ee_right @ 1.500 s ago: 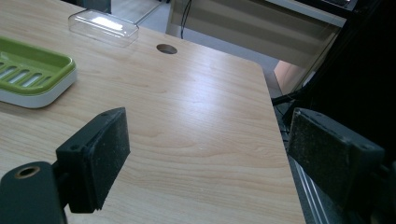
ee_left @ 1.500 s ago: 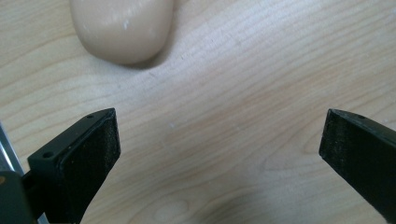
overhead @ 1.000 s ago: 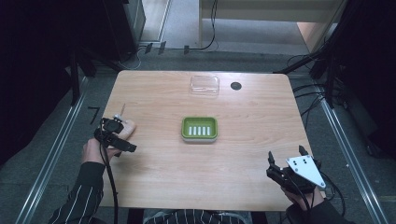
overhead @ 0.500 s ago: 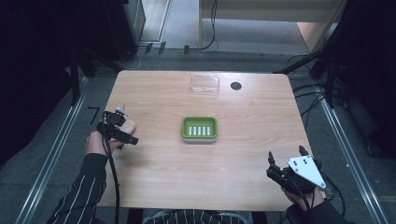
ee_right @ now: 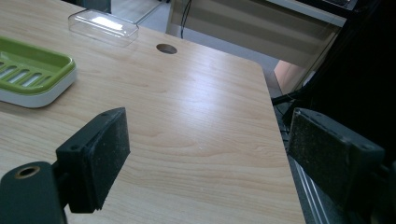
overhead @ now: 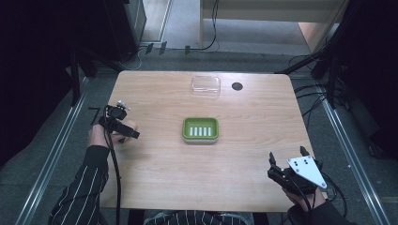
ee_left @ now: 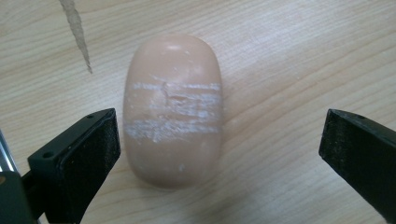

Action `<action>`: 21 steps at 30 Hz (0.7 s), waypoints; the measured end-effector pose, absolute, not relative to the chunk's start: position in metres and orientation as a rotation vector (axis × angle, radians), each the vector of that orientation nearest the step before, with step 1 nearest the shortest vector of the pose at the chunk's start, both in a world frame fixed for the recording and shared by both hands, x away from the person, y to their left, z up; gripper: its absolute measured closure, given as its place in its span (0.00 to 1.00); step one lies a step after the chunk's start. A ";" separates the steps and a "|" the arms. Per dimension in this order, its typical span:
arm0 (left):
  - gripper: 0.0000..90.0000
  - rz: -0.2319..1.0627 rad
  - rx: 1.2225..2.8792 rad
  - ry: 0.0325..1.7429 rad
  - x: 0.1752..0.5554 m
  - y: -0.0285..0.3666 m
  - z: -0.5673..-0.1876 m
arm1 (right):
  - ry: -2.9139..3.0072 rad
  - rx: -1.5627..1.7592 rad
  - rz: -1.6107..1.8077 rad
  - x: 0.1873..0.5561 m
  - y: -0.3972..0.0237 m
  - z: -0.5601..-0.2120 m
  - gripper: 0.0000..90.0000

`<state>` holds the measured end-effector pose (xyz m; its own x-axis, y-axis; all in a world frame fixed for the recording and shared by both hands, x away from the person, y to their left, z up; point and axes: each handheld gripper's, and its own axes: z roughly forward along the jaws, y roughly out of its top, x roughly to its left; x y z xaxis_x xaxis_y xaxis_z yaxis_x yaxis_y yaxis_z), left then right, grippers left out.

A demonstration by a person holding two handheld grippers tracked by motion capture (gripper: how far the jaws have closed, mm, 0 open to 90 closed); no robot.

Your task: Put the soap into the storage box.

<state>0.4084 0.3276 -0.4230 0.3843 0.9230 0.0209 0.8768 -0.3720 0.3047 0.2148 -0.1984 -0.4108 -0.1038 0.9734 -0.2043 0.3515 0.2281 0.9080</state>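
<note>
Soap bar lies between the wide-open left gripper jaws, ungrasped.

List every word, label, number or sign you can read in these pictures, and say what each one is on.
None can be read.
The soap bar has only whitish scuff streaks across its top, no stamped letters that can be made out.
The green soap dish, the clear lid and the wooden table carry no print.
The grey plate on the right tool shows small dark dots, no characters.
</note>
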 end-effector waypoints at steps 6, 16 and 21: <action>0.00 0.248 2.414 1.582 0.416 0.329 -0.424 | 1.622 1.266 0.885 0.215 -0.198 -0.411 0.15; 0.14 0.209 2.441 1.586 0.426 0.333 -0.430 | 1.623 1.267 0.889 0.215 -0.198 -0.411 0.15; 0.18 0.203 2.455 1.598 0.432 0.336 -0.434 | 1.618 1.267 0.891 0.215 -0.199 -0.410 0.15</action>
